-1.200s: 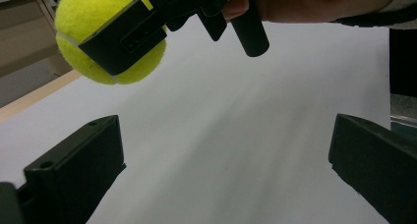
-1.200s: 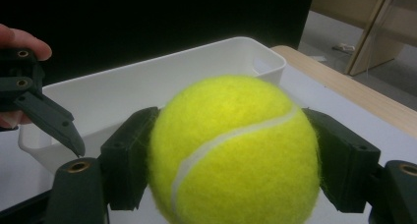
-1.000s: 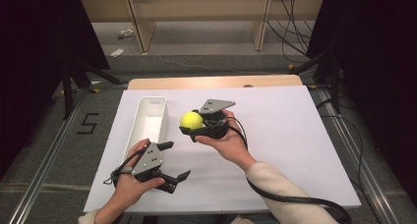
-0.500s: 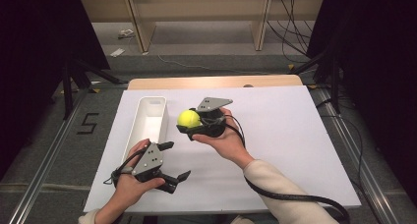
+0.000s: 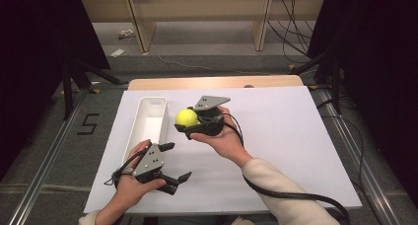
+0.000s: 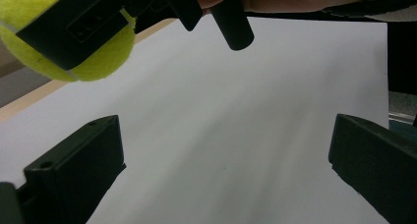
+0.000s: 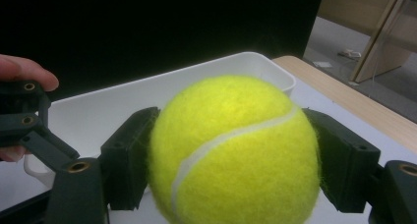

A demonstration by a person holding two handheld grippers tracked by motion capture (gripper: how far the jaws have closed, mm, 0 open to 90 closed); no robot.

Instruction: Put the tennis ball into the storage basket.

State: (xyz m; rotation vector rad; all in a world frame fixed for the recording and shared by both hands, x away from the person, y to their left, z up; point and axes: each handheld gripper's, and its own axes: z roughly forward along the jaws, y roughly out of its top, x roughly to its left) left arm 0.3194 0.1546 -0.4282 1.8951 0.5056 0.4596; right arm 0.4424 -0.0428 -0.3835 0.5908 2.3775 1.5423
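A yellow tennis ball [image 5: 187,117] [image 7: 236,150] is held just above the white table, with my right gripper [image 5: 190,123] [image 7: 237,157] shut on it. The ball hangs close to the right wall of a long white bin [image 5: 148,124] [image 7: 147,91], whose inside looks bare. My left gripper [image 5: 176,162] [image 6: 226,175] rests low near the table's front edge, open, with nothing between its jaws. In the left gripper view the ball [image 6: 93,57] sits at the upper left, above bare white board.
The white board [image 5: 296,136] covers the table, with a wooden strip [image 5: 217,82] along its far edge. Cables [image 5: 296,195] trail from the right forearm. Metal rails [image 5: 44,170] and dark stands flank the table on the floor.
My right gripper has drifted slightly left toward the bin with the ball in it. The left gripper has stayed put.
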